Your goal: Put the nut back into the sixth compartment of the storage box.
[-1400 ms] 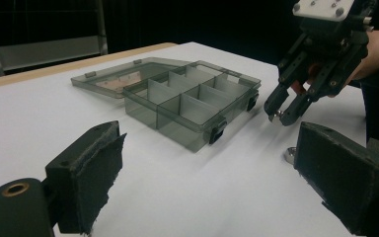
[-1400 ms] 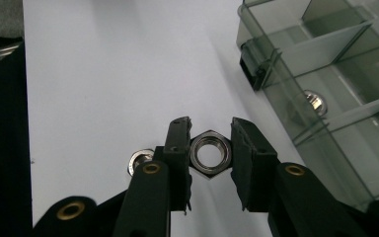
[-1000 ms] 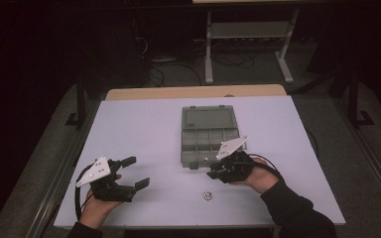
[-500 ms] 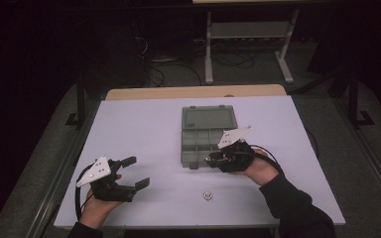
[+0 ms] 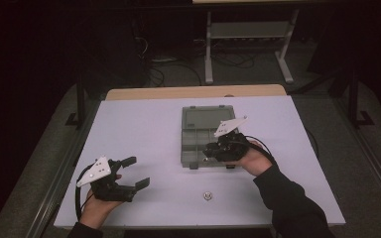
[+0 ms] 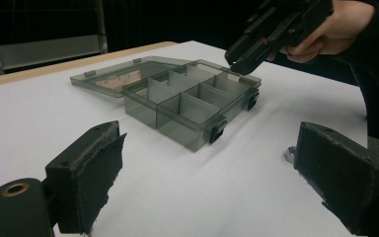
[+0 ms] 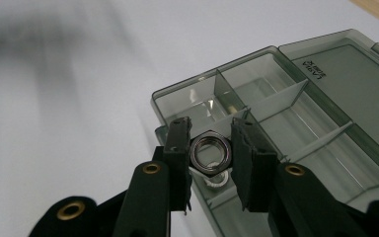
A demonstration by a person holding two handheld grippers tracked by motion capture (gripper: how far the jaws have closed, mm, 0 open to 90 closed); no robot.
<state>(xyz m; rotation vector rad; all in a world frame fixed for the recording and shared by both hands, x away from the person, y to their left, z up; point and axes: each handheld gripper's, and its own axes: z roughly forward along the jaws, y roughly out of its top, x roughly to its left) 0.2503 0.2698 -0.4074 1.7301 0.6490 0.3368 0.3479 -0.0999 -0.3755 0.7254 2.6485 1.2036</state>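
A silvery hex nut [image 7: 210,152] is pinched between the black jaws of my right gripper [image 7: 209,148], which is shut on it. That gripper [image 5: 210,150] hovers over the front compartments of an open smoky-grey organizer box [image 5: 194,148] at mid-table, its lid [image 5: 201,118] laid flat behind. A smaller silvery ring [image 7: 216,180] lies in the compartment just below the nut. My left gripper [image 5: 136,172] rests at the front left of the table, open with nothing between its pads [image 6: 96,168]. In the left gripper view the right gripper [image 6: 237,61] hangs above the box [image 6: 177,106].
A loose metal nut [image 5: 207,196] lies on the white table [image 5: 144,129] near the front edge, between the two hands; it peeks beside the left gripper's jaw [image 6: 290,154]. A metal shelf frame [image 5: 248,44] and cables stand on the floor behind the table.
My right gripper has moved away from the person and slightly up, from the box's front edge to over its front compartments, with the nut still held. The left gripper stayed put.
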